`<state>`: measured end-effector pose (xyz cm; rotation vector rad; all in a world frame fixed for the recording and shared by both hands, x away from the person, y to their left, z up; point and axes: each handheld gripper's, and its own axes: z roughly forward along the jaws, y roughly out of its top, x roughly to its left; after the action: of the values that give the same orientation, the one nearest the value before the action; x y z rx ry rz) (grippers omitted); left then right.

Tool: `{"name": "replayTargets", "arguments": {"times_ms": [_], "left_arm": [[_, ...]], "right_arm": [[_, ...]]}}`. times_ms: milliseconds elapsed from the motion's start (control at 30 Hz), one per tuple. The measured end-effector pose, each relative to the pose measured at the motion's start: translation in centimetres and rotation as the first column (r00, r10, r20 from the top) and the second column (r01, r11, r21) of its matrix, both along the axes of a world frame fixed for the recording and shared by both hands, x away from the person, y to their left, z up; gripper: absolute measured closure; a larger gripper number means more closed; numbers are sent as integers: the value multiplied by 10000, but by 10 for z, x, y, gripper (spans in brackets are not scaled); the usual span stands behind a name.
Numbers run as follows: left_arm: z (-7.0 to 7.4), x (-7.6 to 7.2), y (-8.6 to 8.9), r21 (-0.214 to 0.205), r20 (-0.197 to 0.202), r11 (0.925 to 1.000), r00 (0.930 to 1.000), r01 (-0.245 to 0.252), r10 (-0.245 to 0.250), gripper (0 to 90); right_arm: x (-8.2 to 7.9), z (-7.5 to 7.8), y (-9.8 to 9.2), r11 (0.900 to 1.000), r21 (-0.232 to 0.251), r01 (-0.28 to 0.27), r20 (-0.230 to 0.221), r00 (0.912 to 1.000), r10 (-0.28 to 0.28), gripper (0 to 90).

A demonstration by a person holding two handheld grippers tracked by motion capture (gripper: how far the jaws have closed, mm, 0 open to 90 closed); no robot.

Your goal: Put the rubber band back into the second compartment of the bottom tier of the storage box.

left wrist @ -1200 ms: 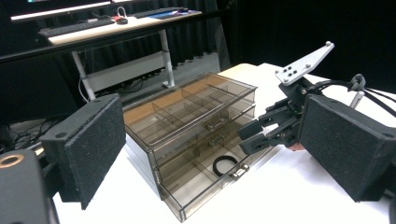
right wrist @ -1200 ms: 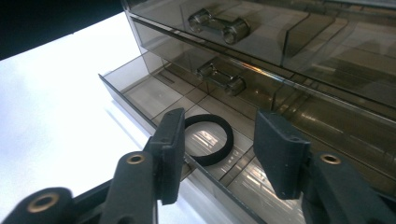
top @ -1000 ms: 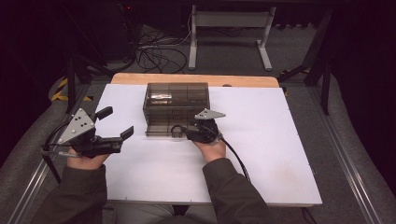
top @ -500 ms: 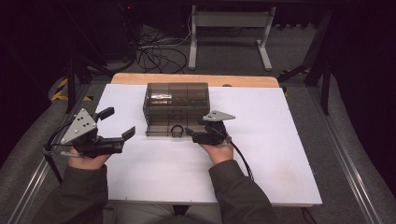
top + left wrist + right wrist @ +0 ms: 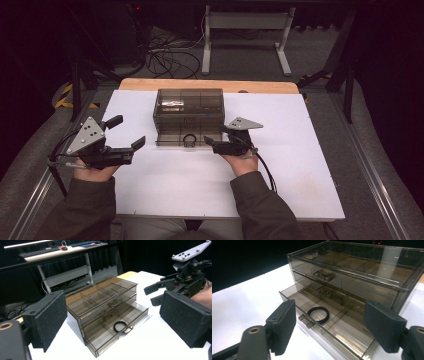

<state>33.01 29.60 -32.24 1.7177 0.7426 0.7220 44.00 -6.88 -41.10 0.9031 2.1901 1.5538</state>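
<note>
A smoky clear drawer box stands at the table's middle, toward the back. Its bottom drawer is pulled out, and a black ring lies in its front middle compartment, behind the small metal handle. My right gripper is open just right of the drawer front, touching nothing. In the right gripper view the ring lies between the spread pads. My left gripper is open and empty to the left of the box. From the left gripper view I see the box, the ring and the right gripper.
The white tabletop has bare room in front of the box and on both sides. A wooden strip runs along the far edge. Beyond it are a metal stand and floor cables.
My right gripper has drawn back to the right, away from the open drawer's front. The drawer, the ring and the left gripper have stayed put.
</note>
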Motion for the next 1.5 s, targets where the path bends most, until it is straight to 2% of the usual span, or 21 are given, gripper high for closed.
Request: {"name": "replayTargets", "arguments": {"times_ms": [267, 867, 1500], "left_arm": [[0, 0, 1, 6, 24, 10000, 10000, 2, -2, 84], [0, -1, 0, 20, -11, 10000, 10000, 19, -19, 84], [-1, 0, 0, 103, -2, 9999, 10000, 40, -40, 84]], "right_arm": [[-5, 8, -11, 9994, 325, 90, 141, 9999, -95, 214], [-16, 19, -29, 9978, 667, -51, 325, 9995, 30, 134], [-27, 29, -53, 9941, 1087, 34, 579, 9983, -97, 84]]}}
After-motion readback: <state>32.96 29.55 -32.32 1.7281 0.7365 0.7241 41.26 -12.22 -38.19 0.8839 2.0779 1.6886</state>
